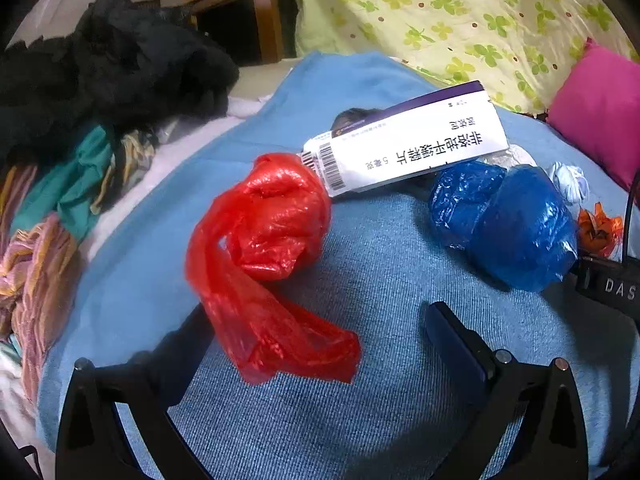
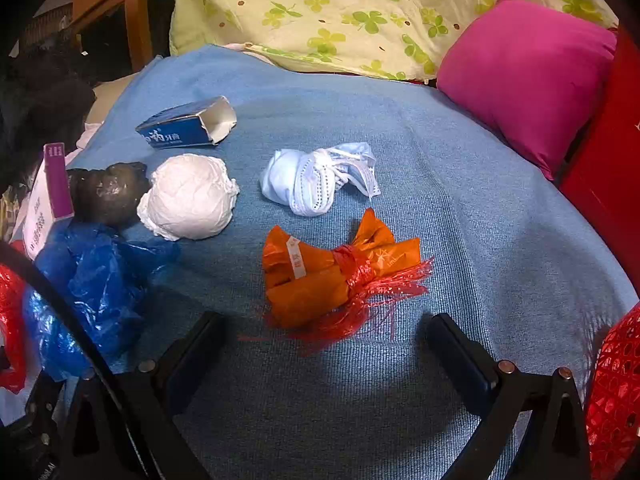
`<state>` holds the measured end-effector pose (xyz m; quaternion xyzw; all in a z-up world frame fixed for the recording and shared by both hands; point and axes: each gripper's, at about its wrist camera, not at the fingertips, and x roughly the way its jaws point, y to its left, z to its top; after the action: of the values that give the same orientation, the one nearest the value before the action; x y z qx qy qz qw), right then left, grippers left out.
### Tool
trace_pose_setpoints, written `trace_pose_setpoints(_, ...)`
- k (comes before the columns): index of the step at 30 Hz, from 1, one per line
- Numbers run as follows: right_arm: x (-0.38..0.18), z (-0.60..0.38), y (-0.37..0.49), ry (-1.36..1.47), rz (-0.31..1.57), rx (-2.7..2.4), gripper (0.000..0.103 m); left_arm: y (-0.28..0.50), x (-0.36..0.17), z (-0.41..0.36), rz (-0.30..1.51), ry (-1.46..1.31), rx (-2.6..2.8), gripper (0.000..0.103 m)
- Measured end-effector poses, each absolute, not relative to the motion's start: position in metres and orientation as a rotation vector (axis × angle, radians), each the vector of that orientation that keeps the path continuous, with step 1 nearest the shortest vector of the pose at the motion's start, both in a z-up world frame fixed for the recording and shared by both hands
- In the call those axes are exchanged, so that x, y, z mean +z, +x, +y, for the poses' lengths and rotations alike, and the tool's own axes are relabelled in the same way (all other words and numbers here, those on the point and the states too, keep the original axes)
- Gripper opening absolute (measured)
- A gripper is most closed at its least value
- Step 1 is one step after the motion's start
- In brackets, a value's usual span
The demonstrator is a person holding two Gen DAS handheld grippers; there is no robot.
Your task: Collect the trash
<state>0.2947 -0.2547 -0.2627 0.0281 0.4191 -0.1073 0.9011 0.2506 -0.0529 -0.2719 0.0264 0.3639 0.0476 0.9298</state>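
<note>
Trash lies on a blue cloth [image 1: 360, 272]. In the left wrist view a crumpled red plastic bag [image 1: 268, 248] lies between and just ahead of my open left gripper [image 1: 316, 332], with a white medicine box [image 1: 404, 140] and a blue plastic bag [image 1: 508, 220] behind it. In the right wrist view an orange wrapper tied with red string [image 2: 328, 276] lies just ahead of my open right gripper [image 2: 324, 336]. Beyond are a face mask [image 2: 316, 180], a white paper ball [image 2: 188, 196], a black wad [image 2: 108, 192], a blue carton [image 2: 184, 128] and the blue bag [image 2: 96, 280].
A pile of clothes [image 1: 80, 120] lies left of the cloth. A clover-print pillow [image 2: 340, 12] and a pink cushion [image 2: 528, 76] sit at the back. A red box [image 2: 608, 160] and red netting [image 2: 616, 396] stand at the right. Wooden furniture [image 1: 240, 12] is behind.
</note>
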Motion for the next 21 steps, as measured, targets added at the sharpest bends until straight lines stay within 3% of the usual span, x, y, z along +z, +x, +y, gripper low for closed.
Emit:
trace_pose_setpoints(6,-0.263,-0.253,0.295,0.059,0.866,-0.222,0.103,0.247,-0.274,-0.037,0.745,-0.06,0.04,0.103)
trace_pose_setpoints(21,-0.264,-0.254,0.295,0.059,0.866,-0.221,0.103,0.245,-0.274,-0.041,0.743,-0.039,0.046,0.103)
